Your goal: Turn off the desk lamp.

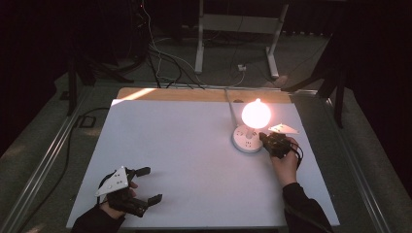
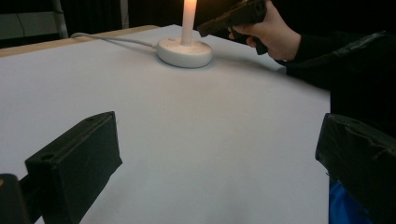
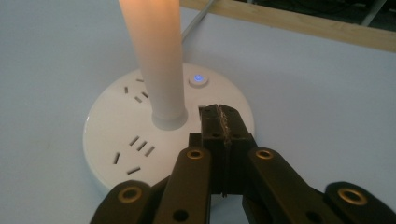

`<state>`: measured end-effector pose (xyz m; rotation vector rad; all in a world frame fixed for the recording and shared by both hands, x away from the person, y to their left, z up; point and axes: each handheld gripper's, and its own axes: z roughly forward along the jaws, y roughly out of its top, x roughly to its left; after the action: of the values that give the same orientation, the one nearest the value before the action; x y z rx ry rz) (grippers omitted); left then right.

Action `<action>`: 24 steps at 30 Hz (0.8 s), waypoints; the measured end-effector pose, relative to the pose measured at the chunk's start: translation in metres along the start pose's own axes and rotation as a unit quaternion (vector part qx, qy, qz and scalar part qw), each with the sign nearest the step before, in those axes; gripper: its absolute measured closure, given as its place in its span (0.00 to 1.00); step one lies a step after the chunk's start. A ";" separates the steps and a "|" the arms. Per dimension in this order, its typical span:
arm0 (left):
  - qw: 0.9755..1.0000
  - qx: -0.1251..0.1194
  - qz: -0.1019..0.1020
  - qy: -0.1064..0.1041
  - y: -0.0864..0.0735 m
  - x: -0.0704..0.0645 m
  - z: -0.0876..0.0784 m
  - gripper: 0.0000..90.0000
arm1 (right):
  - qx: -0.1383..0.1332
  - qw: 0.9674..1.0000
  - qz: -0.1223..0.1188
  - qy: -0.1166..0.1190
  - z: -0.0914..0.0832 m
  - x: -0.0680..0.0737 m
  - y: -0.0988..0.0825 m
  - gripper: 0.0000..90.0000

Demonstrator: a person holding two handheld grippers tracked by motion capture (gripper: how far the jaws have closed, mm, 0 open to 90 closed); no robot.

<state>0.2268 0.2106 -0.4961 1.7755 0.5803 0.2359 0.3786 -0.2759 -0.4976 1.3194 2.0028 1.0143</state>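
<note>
Right gripper [image 3: 218,112] by glowing lamp [image 1: 255,114]

No readable words, brand names or numbers anywhere. Only sign: a small round button lit blue [image 3: 198,79] on top of the white round socket base [image 3: 116,140], just beside the foot of the glowing lamp stem [image 3: 159,60]. Plain slot openings on the same base, unmarked.

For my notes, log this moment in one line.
lamp: lit | right gripper: shut, tips over round socket base, near button | left gripper: open, holding nothing
</note>
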 end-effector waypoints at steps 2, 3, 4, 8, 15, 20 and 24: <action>1.000 0.001 0.000 0.000 0.000 0.000 0.000 0.01 | 0.004 1.000 0.000 0.000 0.002 0.000 -0.002 1.00; 1.000 0.001 0.001 0.000 0.000 0.000 0.000 0.01 | 0.006 1.000 0.001 0.001 0.003 0.001 -0.002 1.00; 1.000 0.000 0.000 0.000 0.000 0.000 0.000 0.01 | 0.007 1.000 0.001 0.002 0.004 0.001 -0.003 1.00; 1.000 0.001 0.001 0.000 0.000 0.000 0.000 0.01 | 0.012 1.000 -0.004 0.001 0.007 0.002 -0.004 1.00; 1.000 0.000 0.002 0.000 0.000 0.000 0.000 0.01 | 0.015 1.000 -0.002 0.003 0.007 0.001 -0.005 1.00; 1.000 0.002 0.002 0.000 0.000 -0.001 0.000 0.01 | 0.013 1.000 -0.011 0.000 0.008 0.002 -0.005 1.00; 1.000 -0.001 0.001 0.001 0.000 0.000 0.000 0.01 | 0.008 1.000 -0.004 -0.003 0.006 0.000 -0.005 1.00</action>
<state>0.2266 0.2108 -0.4960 1.7743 0.5802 0.2387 0.3804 -0.2750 -0.5056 1.3203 2.0142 0.9899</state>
